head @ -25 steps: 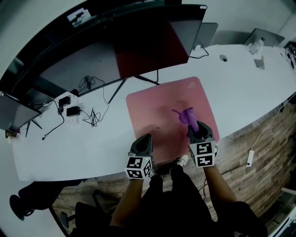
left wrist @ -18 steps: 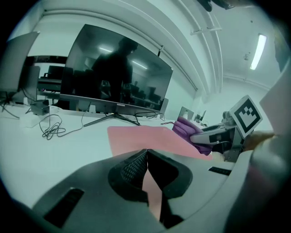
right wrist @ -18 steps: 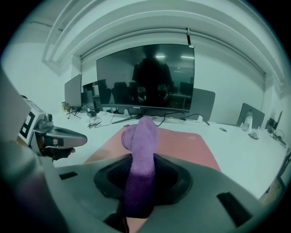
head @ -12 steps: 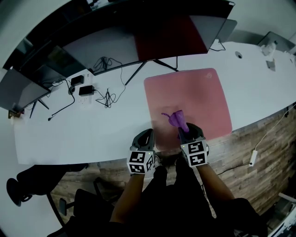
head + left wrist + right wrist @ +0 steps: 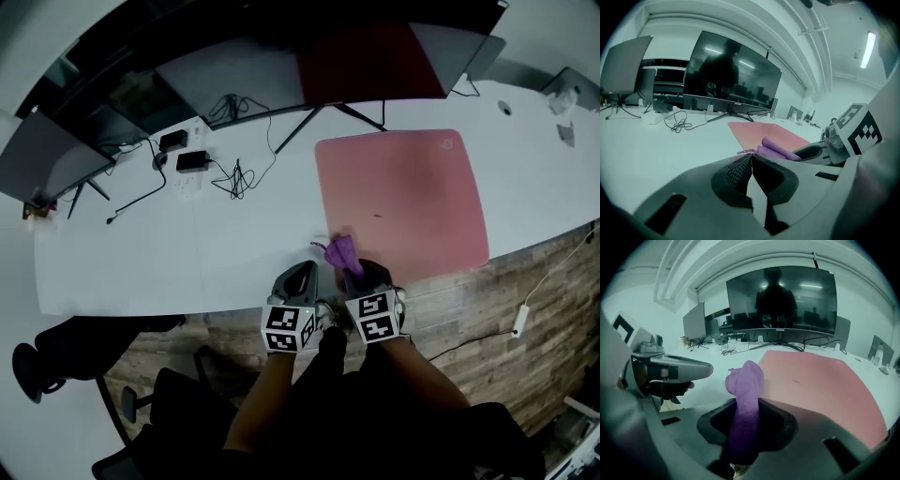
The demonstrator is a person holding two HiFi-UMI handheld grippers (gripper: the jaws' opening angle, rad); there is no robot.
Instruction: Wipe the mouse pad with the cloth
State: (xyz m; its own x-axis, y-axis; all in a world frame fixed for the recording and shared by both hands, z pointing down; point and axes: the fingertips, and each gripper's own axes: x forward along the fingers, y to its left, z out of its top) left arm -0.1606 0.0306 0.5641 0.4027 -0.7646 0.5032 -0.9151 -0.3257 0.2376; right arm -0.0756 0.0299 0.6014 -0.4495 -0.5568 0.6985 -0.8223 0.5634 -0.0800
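The crumpled purple cloth (image 5: 339,251) sits over the white desk's (image 5: 187,244) near edge. The left gripper (image 5: 302,274), jaws together and empty, hovers just left. The right gripper (image 5: 356,274) pinches the cloth, and the pink rectangular mouse pad (image 5: 403,192) lies far-right of both.

Both grippers sit side by side at 6 o'clock, pointing toward 12. The left gripper (image 5: 303,273) has its jaws pressed together, empty; the right gripper (image 5: 359,273) clamps a purple cloth (image 5: 339,250).
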